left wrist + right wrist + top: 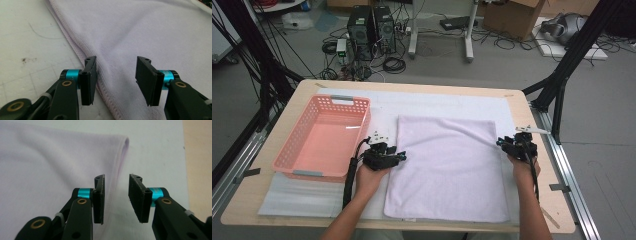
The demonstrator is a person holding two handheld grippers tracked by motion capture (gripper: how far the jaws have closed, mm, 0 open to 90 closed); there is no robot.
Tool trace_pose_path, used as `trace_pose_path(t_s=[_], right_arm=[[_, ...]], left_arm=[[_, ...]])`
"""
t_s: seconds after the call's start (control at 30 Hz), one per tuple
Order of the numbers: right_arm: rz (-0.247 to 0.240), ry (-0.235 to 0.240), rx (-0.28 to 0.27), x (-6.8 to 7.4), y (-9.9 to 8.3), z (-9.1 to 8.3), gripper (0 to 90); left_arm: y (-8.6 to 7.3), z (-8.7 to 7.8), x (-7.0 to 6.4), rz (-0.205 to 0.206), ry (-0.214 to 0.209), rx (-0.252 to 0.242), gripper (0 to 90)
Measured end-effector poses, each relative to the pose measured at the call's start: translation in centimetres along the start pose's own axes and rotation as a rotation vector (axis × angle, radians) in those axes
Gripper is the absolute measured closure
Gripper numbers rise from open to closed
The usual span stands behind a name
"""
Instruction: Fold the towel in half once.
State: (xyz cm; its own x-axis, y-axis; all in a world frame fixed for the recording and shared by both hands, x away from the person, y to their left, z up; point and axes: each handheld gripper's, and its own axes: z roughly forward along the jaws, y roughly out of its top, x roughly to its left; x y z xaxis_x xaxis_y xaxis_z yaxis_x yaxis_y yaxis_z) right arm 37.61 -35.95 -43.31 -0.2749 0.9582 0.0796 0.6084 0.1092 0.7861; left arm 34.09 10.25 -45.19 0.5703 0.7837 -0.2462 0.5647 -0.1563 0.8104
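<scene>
A pale lilac towel (pixel 447 165) lies flat on the white mat in the middle of the table. My left gripper (pixel 398 156) sits at the towel's left edge, jaws open. In the left gripper view the towel's stitched hem (pixel 105 92) runs between the open jaws of the left gripper (pixel 116 75). My right gripper (pixel 507 144) rests at the towel's right edge, also open. In the right gripper view the towel's right edge (pixel 117 175) passes between the spread jaws of the right gripper (pixel 116 195), with the towel's far corner (pixel 125 141) beyond.
A pink plastic basket (pixel 324 137), with nothing in it, stands on the left of the table next to my left hand. The white mat (pixel 437 102) covers the wooden tabletop (pixel 537 165). Black frame posts stand at both sides.
</scene>
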Motion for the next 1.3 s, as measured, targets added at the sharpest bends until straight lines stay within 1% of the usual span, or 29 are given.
trace_pose_path(t_s=[0.07, 0.1, 0.13, 0.17, 0.2, 0.23, 0.27, 0.3, 0.33, 0.37, 0.4, 0.43, 0.5, 0.53, 0.57, 0.6, 0.63, 0.67, 0.73, 0.77, 0.8, 0.87, 0.93, 0.97, 1.03, 1.1, 1.13, 1.17, 1.3], right_arm=[[-0.036, 0.032, 0.008, 0.1, 0.8, 1.2, 73.1], [-0.075, 0.035, 0.001, 0.3, 1.2, 1.8, 76.4], [-0.09, 0.062, -0.002, 0.5, 1.5, 2.5, 80.4], [-0.096, 0.079, 0.0, 0.7, 1.7, 3.1, 80.2], [-0.114, 0.085, 0.025, 1.0, 1.9, 4.1, 80.2], [-0.13, 0.078, 0.048, 1.3, 2.0, 5.0, 79.9], [-0.133, 0.066, 0.032, 1.3, 2.0, 5.4, 79.9], [-0.122, 0.052, 0.024, 1.2, 2.1, 5.7, 79.9], [-0.105, 0.018, 0.026, 0.9, 2.5, 6.0, 79.2], [-0.131, -0.052, 0.024, 0.7, 2.6, 6.1, 79.2], [-0.146, -0.096, 0.02, 0.5, 2.6, 6.2, 80.8], [-0.146, -0.142, 0.02, 0.2, 2.6, 6.2, 79.9], [-0.11, -0.169, 0.007, -0.2, 2.6, 6.3, 74.1], [-0.099, -0.162, 0.004, -0.2, 2.6, 6.2, 74.5], [-0.071, -0.142, 0.003, -0.3, 2.6, 6.0, 73.7], [-0.04, -0.114, -0.003, -0.4, 2.7, 5.6, 71.4], [-0.021, -0.086, -0.018, -0.5, 2.6, 5.1, 69.8], [-0.02, -0.067, -0.024, -0.6, 2.6, 4.5, 66.6], [0.012, 0.002, 0.007, -0.7, 2.7, 3.4, 60.4], [-0.001, 0.007, 0.012, -0.5, 2.6, 2.7, 59.5], [-0.029, 0.0, -0.007, -0.2, 2.4, 1.8, 59.6], [-0.04, 0.036, -0.018, 0.3, 1.7, 0.2, 58.0], [-0.054, 0.062, -0.01, 0.6, 0.9, -1.3, 58.2], [-0.059, 0.071, -0.008, 1.0, 0.1, -2.4, 58.4], [-0.074, 0.095, -0.002, 1.5, -1.4, -4.0, 59.3], [-0.09, 0.102, 0.002, 2.1, -3.1, -5.6, 59.4], [-0.097, 0.109, 0.012, 2.4, -4.0, -6.3, 59.1], [-0.094, 0.114, 0.015, 2.7, -4.8, -6.9, 57.9], [-0.135, 0.141, 0.044, 4.0, -7.7, -9.1, 57.5]], left_arm=[[0.0, -0.1, 0.0, 0.001, -0.005, -0.003, 53.4], [-0.1, 0.0, 0.0, 0.001, -0.009, -0.002, 53.5], [0.0, 0.0, 0.0, 0.006, -0.012, 0.0, 53.9], [0.0, 0.0, -0.1, 0.012, -0.009, 0.0, 54.3], [0.0, 0.0, -0.1, 0.011, -0.006, 0.002, 54.5], [0.0, 0.1, -0.1, 0.007, -0.006, 0.004, 55.0], [0.0, 0.1, -0.1, 0.01, -0.003, 0.006, 55.1], [0.0, 0.1, -0.1, 0.007, 0.001, 0.008, 55.3], [0.0, 0.1, -0.2, 0.009, 0.012, 0.013, 55.9], [0.0, 0.2, -0.2, 0.008, 0.018, 0.016, 56.0], [0.0, 0.2, -0.3, 0.01, 0.025, 0.019, 56.0], [0.0, 0.2, -0.3, 0.011, 0.031, 0.02, 56.2], [0.0, 0.2, -0.3, 0.012, 0.038, 0.022, 56.0], [0.0, 0.2, -0.3, 0.015, 0.038, 0.023, 55.5], [0.0, 0.2, -0.3, 0.015, 0.042, 0.02, 53.8], [0.0, 0.1, -0.3, 0.012, 0.043, 0.02, 51.8], [0.0, 0.1, -0.3, 0.01, 0.042, 0.02, 50.5], [-0.1, 0.0, -0.2, 0.004, 0.046, 0.017, 49.8], [0.0, -0.1, -0.1, 0.005, 0.048, 0.018, 49.8], [-0.1, -0.2, -0.1, 0.008, 0.049, 0.019, 50.6], [-0.1, -0.4, -0.1, 0.004, 0.045, 0.017, 50.6], [-0.3, -0.7, -0.3, 0.007, 0.031, 0.006, 49.8], [-0.5, -1.0, -0.4, 0.01, 0.014, -0.005, 48.5], [-0.7, -1.2, -0.6, 0.007, 0.005, -0.015, 47.4], [-0.9, -1.6, -0.7, 0.023, -0.011, -0.021, 46.1], [-1.1, -1.9, -0.9, 0.033, -0.027, -0.037, 44.1], [-1.2, -2.1, -0.9, 0.035, -0.032, -0.042, 43.4], [-1.3, -2.2, -0.9, 0.035, -0.035, -0.046, 42.6], [-1.4, -2.6, -1.1, 0.044, -0.059, -0.059, 41.2]])
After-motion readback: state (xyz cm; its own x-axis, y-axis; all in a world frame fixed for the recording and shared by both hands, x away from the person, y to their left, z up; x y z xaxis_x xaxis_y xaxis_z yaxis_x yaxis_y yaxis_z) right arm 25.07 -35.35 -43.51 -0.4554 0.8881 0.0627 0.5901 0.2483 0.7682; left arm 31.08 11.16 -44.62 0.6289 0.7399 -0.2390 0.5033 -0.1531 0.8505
